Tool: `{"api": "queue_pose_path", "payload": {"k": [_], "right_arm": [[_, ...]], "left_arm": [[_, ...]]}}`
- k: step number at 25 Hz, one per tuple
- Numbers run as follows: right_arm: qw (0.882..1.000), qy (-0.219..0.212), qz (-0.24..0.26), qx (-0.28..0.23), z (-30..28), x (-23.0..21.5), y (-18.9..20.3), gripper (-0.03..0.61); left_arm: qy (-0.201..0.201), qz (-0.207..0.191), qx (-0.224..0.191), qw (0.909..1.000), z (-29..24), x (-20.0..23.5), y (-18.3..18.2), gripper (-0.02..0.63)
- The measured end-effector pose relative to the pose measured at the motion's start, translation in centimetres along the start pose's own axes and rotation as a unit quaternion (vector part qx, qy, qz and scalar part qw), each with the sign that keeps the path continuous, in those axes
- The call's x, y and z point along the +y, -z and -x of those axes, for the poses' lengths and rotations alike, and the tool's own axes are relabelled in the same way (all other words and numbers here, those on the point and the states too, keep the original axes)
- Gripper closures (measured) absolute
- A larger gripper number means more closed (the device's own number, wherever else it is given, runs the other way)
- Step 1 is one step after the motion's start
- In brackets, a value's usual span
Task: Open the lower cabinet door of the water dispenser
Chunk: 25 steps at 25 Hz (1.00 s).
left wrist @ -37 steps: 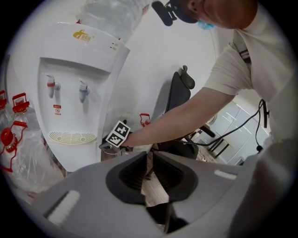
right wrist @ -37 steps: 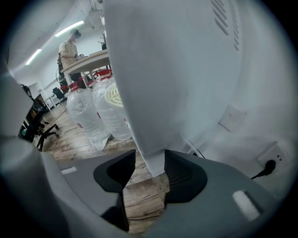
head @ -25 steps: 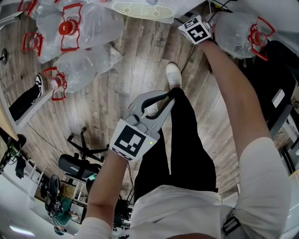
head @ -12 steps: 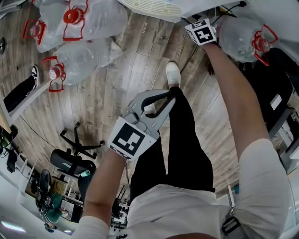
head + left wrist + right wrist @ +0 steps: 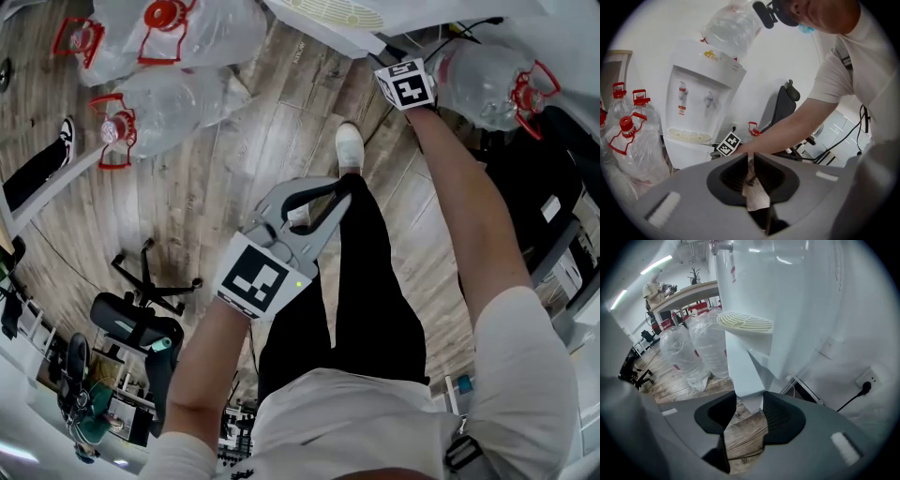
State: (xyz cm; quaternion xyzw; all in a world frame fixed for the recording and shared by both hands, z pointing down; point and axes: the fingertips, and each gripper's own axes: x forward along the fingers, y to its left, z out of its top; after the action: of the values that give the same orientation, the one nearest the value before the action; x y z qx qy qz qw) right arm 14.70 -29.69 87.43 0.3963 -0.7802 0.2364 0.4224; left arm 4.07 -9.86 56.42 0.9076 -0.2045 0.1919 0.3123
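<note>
Cabinet door (image 5: 744,369) of the water dispenser (image 5: 701,98) shows in the right gripper view as a pale panel seen nearly edge-on, just below the ribbed drip tray (image 5: 744,320). It looks turned out a little from the white body, though how far cannot be told. Its lower corner sits between the two jaws of the right claw (image 5: 750,401), which are drawn in narrow and pressed onto it from both sides. In the head view the right arm is stretched forward and down, and its marker cube (image 5: 405,84) sits low by the foot of the dispenser, just beside a clear water bottle (image 5: 478,75) with a red handle. The left claw (image 5: 751,160) is held back over the person's dark trousers (image 5: 375,281), well apart from the dispenser; its jaws are together with only a thin slit between them and nothing in it. An upturned bottle (image 5: 733,30) stands on top of the dispenser. More bottles (image 5: 178,103) are grouped on the wooden floor (image 5: 244,178) to the dispenser's left. A white shoe (image 5: 349,148) rests on the floor near the base.
</note>
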Motion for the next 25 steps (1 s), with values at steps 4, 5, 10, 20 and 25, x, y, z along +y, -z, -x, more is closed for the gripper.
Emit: {"api": "queue_pose_path", "payload": {"k": [4, 5, 10, 20, 25], "right_arm": [[1.000, 0.000, 0.001, 0.010, 0.2, 1.6, 0.5, 0.410], [1.000, -0.001, 0.000, 0.012, 0.2, 2.1, 0.6, 0.410], [1.000, 0.001, -0.018, 0.018, 0.5, 4.6, 1.1, 0.410], [0.999, -0.027, -0.028, 0.028, 0.2, 13.4, 1.7, 0.419], [0.998, -0.037, -0.041, 0.029, -0.4, 17.7, 1.1, 0.441]], "left_arm": [[-0.004, -0.001, -0.007, 1.0000, 1.4, 0.2, 0.2, 0.557], [-0.005, -0.002, -0.009, 0.9999, 1.8, 0.2, 0.2, 0.557], [-0.015, 0.005, -0.022, 0.9996, 4.0, 0.4, 0.3, 0.558], [-0.052, 0.013, -0.044, 0.9976, 9.2, 0.4, 2.2, 0.557], [-0.074, 0.026, -0.059, 0.9952, 11.8, 0.3, 3.4, 0.557]]}}
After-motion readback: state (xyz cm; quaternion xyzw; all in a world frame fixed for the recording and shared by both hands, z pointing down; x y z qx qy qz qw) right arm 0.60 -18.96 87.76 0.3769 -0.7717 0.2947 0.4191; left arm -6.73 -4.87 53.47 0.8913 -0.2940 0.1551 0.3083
